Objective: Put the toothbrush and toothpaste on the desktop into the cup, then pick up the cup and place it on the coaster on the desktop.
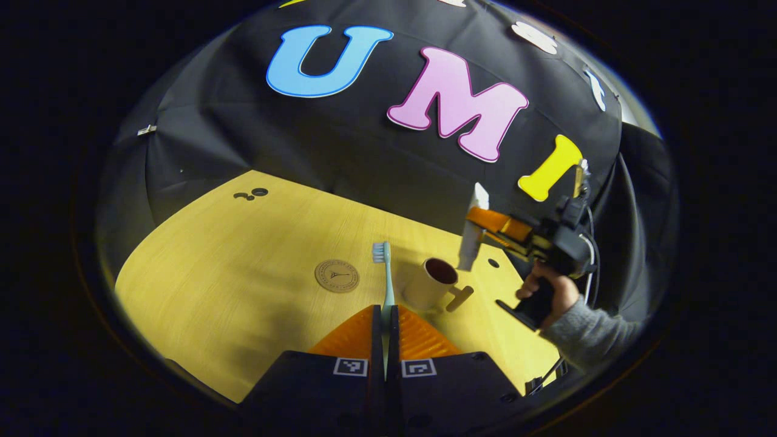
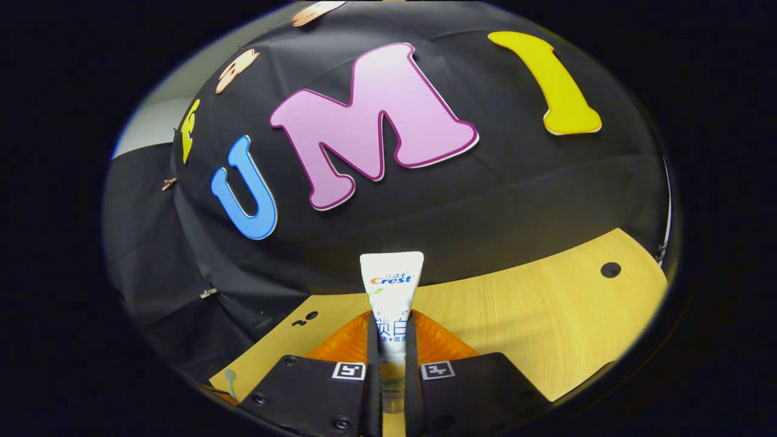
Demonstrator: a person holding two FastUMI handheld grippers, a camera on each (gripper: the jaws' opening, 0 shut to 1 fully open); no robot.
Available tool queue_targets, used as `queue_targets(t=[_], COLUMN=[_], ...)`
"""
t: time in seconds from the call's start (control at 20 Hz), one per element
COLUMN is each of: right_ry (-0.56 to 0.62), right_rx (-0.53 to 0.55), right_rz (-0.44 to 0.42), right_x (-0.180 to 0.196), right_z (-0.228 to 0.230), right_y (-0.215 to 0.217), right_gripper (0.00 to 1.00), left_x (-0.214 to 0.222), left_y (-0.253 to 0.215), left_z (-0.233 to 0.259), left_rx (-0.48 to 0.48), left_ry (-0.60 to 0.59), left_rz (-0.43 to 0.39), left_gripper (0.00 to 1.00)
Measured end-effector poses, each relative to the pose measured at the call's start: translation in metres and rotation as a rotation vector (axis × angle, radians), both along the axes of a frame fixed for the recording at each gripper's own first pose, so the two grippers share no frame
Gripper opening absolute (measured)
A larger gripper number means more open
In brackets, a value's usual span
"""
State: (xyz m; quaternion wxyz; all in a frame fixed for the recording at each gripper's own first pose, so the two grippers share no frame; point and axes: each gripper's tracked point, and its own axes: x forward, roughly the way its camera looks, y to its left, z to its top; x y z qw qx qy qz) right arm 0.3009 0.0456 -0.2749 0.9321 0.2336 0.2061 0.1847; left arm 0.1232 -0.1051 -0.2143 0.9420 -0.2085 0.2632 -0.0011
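- Left tongs (image 1: pixel 385 315): pinching the toothbrush (image 1: pixel 385 273) by its handle, bristles forward, above the worktop (image 1: pixel 230 291).
- Right tongs (image 2: pixel 393 340): pinching the toothpaste (image 2: pixel 391 285), held above the cup (image 1: pixel 432 282).
- Cup: nothing visible inside, just right of the coaster (image 1: pixel 337 275).

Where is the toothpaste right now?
The toothpaste is clamped in the right gripper; the left gripper view shows it held just above the cup.

Toothbrush (image 1: pixel 385 279) handle hidden between tongs; toothpaste (image 2: pixel 390 291) lower end hidden likewise.
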Motion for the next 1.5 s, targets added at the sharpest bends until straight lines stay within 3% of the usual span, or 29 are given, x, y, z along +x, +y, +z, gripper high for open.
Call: queue_targets(t=[0.35,0.6,0.85,0.9,0.95,1.0,1.05,1.1,1.15,1.2,1.25,1.3,1.35,1.5], right_ry=[0.007,0.034,0.096,0.107,0.106,0.107,0.1,0.093,0.09,0.089,0.088,0.088,0.089,0.113], right_rx=[-0.123,-0.138,-0.133,-0.127,-0.114,-0.103,-0.087,-0.07,-0.058,-0.052,-0.048,-0.052,-0.06,-0.077], right_rz=[0.078,0.107,0.142,0.147,0.137,0.123,0.108,0.092,0.077,0.064,0.054,0.045,0.036,0.015], right_x=[-0.004,-0.009,-0.029,-0.033,-0.033,-0.032,-0.03,-0.03,-0.028,-0.03,-0.031,-0.033,-0.035,-0.044], right_z=[-0.055,-0.073,-0.085,-0.087,-0.083,-0.078,-0.069,-0.06,-0.053,-0.05,-0.046,-0.044,-0.044,-0.052], right_y=[0.013,0.021,0.019,0.018,0.014,0.009,0.003,-0.003,-0.011,-0.02,-0.03,-0.039,-0.048,-0.07], right_gripper=[0.18,0.19,0.3,0.36,0.41,0.31,0.31,0.41,0.31,0.42,0.42,0.32,0.43,0.43], left_x=[0.052,0.092,0.122,0.129,0.135,0.142,0.148,0.154,0.161,0.168,0.174,0.181,0.187,0.204], left_y=[-0.023,-0.032,-0.042,-0.044,-0.046,-0.048,-0.05,-0.053,-0.054,-0.056,-0.058,-0.059,-0.059,-0.057], left_z=[0.023,0.041,0.045,0.048,0.049,0.051,0.05,0.05,0.051,0.053,0.053,0.053,0.052,0.043], left_rx=[-0.095,-0.118,-0.112,-0.11,-0.106,-0.101,-0.1,-0.101,-0.101,-0.101,-0.101,-0.101,-0.097,-0.074], left_ry=[-0.132,-0.237,-0.293,-0.308,-0.322,-0.332,-0.341,-0.351,-0.363,-0.373,-0.384,-0.393,-0.403,-0.418], left_rz=[0.043,0.074,0.088,0.089,0.09,0.091,0.093,0.098,0.105,0.112,0.121,0.128,0.136,0.175], left_gripper=[0.06,0.06,0.06,0.06,0.06,0.06,0.06,0.06,0.06,0.06,0.06,0.06,0.06,0.06])
